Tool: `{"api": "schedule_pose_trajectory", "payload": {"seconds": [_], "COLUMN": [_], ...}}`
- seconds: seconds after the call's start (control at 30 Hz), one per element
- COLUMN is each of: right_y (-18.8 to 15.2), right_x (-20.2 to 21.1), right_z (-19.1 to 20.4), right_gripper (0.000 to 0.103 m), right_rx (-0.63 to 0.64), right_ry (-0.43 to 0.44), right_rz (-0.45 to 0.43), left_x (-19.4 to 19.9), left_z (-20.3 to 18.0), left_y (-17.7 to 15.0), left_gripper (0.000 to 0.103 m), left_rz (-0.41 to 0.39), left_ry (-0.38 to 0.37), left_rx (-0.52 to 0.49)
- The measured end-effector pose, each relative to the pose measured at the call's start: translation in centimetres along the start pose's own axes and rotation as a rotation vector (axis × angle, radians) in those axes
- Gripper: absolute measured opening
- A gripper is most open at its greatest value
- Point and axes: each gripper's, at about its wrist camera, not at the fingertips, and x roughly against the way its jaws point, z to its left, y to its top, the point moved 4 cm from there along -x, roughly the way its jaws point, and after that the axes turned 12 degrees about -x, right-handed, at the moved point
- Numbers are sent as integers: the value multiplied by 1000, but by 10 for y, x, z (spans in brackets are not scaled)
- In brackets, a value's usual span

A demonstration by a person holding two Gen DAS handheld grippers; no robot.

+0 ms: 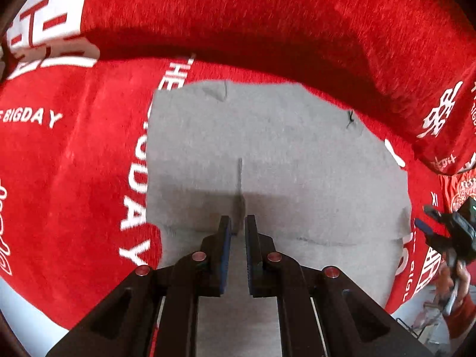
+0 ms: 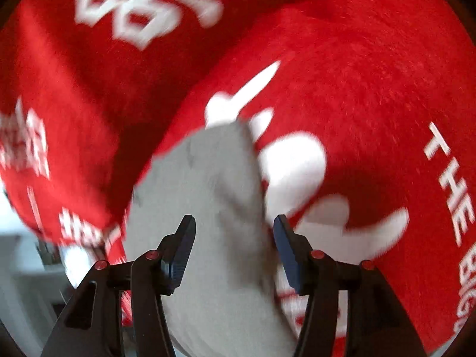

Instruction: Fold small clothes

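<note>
A grey garment point(image 1: 267, 154) lies flat on a red cloth with white lettering point(image 1: 74, 154). My left gripper point(image 1: 238, 223) is low over the garment's near part, jaws almost closed, pinching a thin dark fold or seam of the grey fabric. My right gripper point(image 2: 235, 223) is open, its jaws wide apart over the grey garment point(image 2: 214, 184), whose far corner points away from me. It holds nothing. The right gripper also shows at the right edge of the left wrist view point(image 1: 440, 226), beside the garment's right side.
A red cushion or raised fold with white characters point(image 1: 267, 15) rises behind the garment. More red cloth point(image 2: 357, 89) surrounds it on all sides. A pale floor and furniture point(image 2: 26, 267) show past the cloth's left edge in the blurred right wrist view.
</note>
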Motion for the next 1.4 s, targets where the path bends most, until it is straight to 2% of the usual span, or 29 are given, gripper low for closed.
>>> {"api": "schedule_pose_trajectory", "payload": {"seconds": [0.13, 0.17, 0.2, 0.23, 0.3, 0.37, 0.47, 0.6, 0.83, 0.9, 1.0, 1.13, 1.27, 1.4], "right_y": [25, 27, 28, 24, 18, 8, -1, 4, 2, -7, -35, -75, -83, -80], "right_x": [-27, -39, -43, -49, -42, -25, -26, -55, -35, -21, -9, -21, -44, -38], "right_z": [-2, 2, 5, 12, 34, 63, 76, 53, 46, 48, 53, 56, 39, 36], "right_gripper": [53, 42, 16, 8, 8, 8, 8, 8, 10, 10, 10, 10, 8, 8], "right_rx": [-47, -37, -23, 3, 130, 316, 501, 558, 445, 420, 448, 521, 499, 467], "right_ry": [24, 13, -1, -32, -97, -150, -297, -435, -450, -422, -365, -358, -412, -396], "right_rz": [38, 64, 79, 93, 59, -13, -53, -19, -64, -65, -26, 39, 88, 102], "left_x": [-14, -20, -29, -38, -52, -59, -62, -64, -58, -53, -45, -41, -51, -49], "left_z": [-14, -20, -27, -33, -39, -42, -41, -42, -29, -23, -19, -23, -26, -28], "left_y": [19, 22, 23, 24, 21, 17, 11, 11, 8, 5, 1, -2, -8, -11], "left_gripper": [9, 9, 9, 9, 9, 9, 9, 9, 9, 9, 9, 9, 9, 9], "left_rz": [1, 4, 14, 24, 51, 65, 60, 61, 67, 72, 73, 78, 109, 118], "left_ry": [10, 9, 19, 29, 57, 80, 98, 124, 143, 148, 150, 134, 160, 170], "left_rx": [-43, -54, -69, -80, -99, -109, -117, -140, -129, -111, -97, -82, -90, -90]}}
